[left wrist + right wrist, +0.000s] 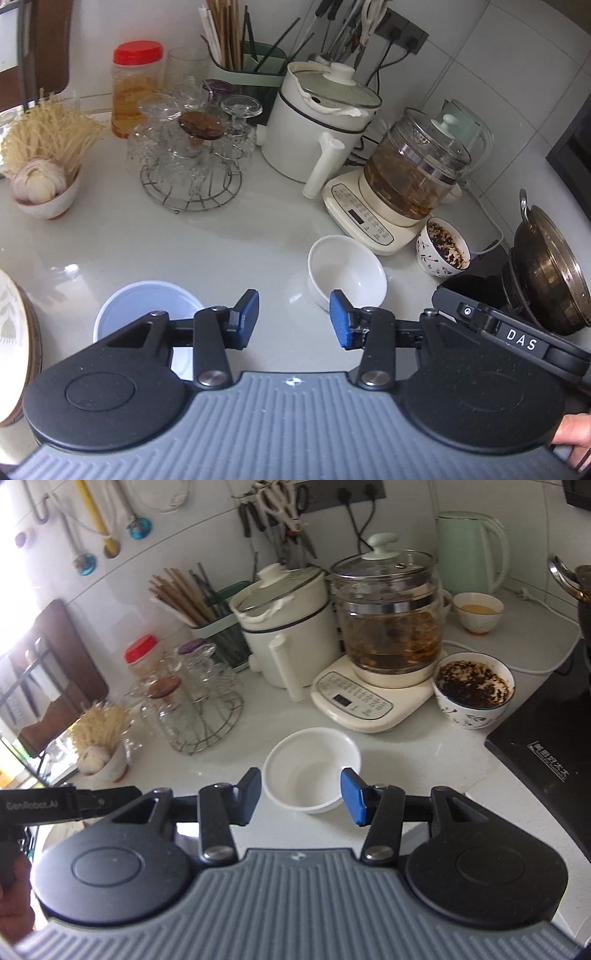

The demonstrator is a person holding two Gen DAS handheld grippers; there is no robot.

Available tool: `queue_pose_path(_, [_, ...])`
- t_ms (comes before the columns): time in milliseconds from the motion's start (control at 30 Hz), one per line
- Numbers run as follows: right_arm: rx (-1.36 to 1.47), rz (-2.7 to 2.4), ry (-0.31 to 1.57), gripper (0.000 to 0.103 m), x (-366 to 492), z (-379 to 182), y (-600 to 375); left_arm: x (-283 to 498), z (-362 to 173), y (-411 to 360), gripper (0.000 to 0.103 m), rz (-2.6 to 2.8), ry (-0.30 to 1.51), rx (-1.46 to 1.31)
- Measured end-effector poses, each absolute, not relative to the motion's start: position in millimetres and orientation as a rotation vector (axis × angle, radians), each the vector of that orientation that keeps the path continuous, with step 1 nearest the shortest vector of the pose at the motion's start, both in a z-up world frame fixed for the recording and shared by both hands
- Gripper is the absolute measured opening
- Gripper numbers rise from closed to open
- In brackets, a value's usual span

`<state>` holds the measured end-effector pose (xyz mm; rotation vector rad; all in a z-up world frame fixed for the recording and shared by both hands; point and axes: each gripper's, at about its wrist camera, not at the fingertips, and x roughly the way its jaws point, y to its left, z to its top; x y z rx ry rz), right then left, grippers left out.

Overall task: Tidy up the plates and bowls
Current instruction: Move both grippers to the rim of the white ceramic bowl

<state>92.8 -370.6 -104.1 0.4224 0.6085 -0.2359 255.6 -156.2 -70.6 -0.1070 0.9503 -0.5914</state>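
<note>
We work over a pale, glossy counter (155, 240) that looks smooth and hard, so anything glazed will likely slide on it easily.

At the far left edge of the left wrist view sits a large plate (11, 343) with a leaf pattern and a brownish rim, only partly in view. We judge it heavy, stiff and breakable, best pinched at the rim.

Next comes a round, pale blue bowl (147, 306), partly hidden under the left gripper (293, 319); we cannot tell its material, though it looks matte and perhaps lighter than ceramic.

The white bowl (312, 768) stands upright on the counter, in front of the cream kettle base (369, 705) and apart from it. It looks like glazed ceramic: rigid, fairly light, slick and chippable. Its wall curves out to a thin rim, so we would take it with one finger inside and one outside the rim.

The right gripper (301, 795) hovers at that bowl, its fingers spread wide and holding nothing, the near rim lying between them. The left gripper's fingers are likewise wide apart and empty, with the white bowl just beyond its right finger.

A smaller patterned bowl (474, 694) holding dark residue touches the kettle base; we would keep it level.
</note>
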Motion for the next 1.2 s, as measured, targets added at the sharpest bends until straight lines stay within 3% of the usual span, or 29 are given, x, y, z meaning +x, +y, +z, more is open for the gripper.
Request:
queue_pose_path(100, [0.423, -0.239, 0.597, 0.051, 97, -105, -376, 266, -75, -164, 0.053, -0.603, 0.956, -0.104])
queue_pose_path(500, [0.432, -0.309, 0.624, 0.051, 132, -128, -400, 315, -112, -203, 0.056, -0.67, 1.013, -0.071])
queue_pose_path(567, [0.452, -0.321, 0.632, 0.061, 139, -135, -407, 324, -118, -208, 0.056, -0.677, 1.022, -0.06])
queue_pose_path(600, [0.461, -0.331, 0.633, 0.075, 141, -138, -409, 328, -121, -211, 0.057, -0.682, 1.024, -0.053])
queue_pose_path(633, [0.47, -0.337, 0.632, 0.083, 144, -142, -411, 331, -124, -213, 0.057, -0.688, 1.027, -0.047])
queue_pose_path(967, [0.606, -0.31, 0.676, 0.079, 175, -175, -432, 362, -156, -234, 0.058, -0.711, 1.1, -0.053])
queue_pose_path(1200, [0.65, -0.297, 0.733, 0.067, 195, -197, -433, 372, -171, -240, 0.057, -0.712, 1.128, -0.068])
